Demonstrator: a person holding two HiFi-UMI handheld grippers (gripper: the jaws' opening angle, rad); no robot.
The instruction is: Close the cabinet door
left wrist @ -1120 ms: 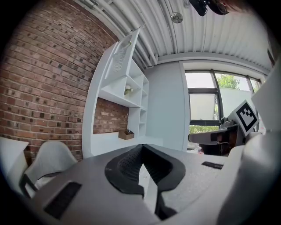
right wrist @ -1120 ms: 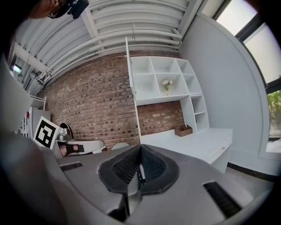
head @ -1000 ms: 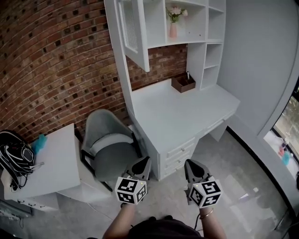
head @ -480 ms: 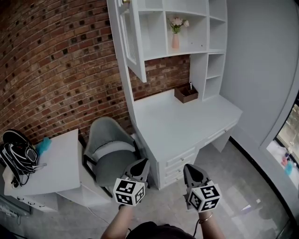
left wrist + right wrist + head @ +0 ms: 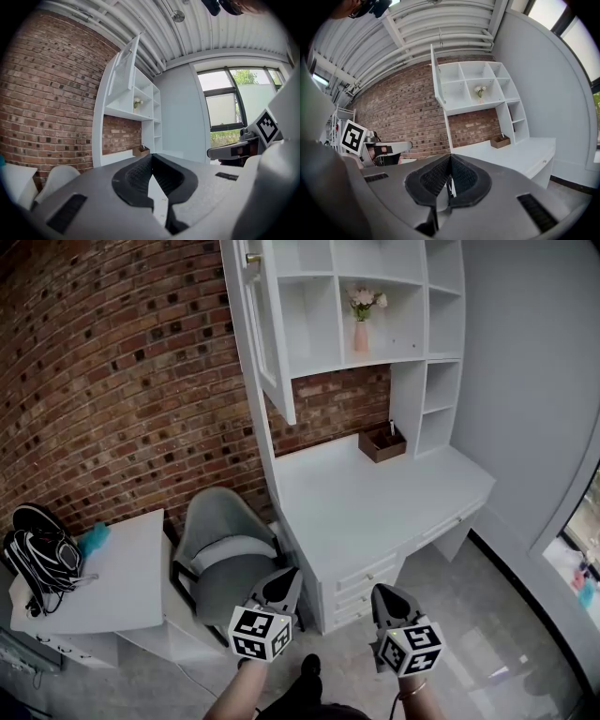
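The white cabinet door [image 5: 265, 334] stands swung open from the left side of the wall shelf unit, with its small knob [image 5: 251, 258] near the top. It also shows high up in the left gripper view as the door [image 5: 123, 70] and in the right gripper view as the door [image 5: 435, 77]. Both grippers are far below and in front of it, near the desk's drawer front. My left gripper [image 5: 281, 584] [image 5: 151, 157] is shut with nothing between its pads. My right gripper [image 5: 385, 601] [image 5: 450, 157] is also shut and empty.
A white desk [image 5: 375, 498] with drawers stands under the shelves, with a brown box [image 5: 382, 442] at its back. A pink vase of flowers [image 5: 361, 320] sits on a shelf. A grey chair [image 5: 225, 549] and a white side table [image 5: 112, 582] with a black bag [image 5: 42, 545] stand to the left.
The shelf unit and open door now sit lower and larger in the head view, showing more of the top. Both grippers stay shut and side by side at the bottom.
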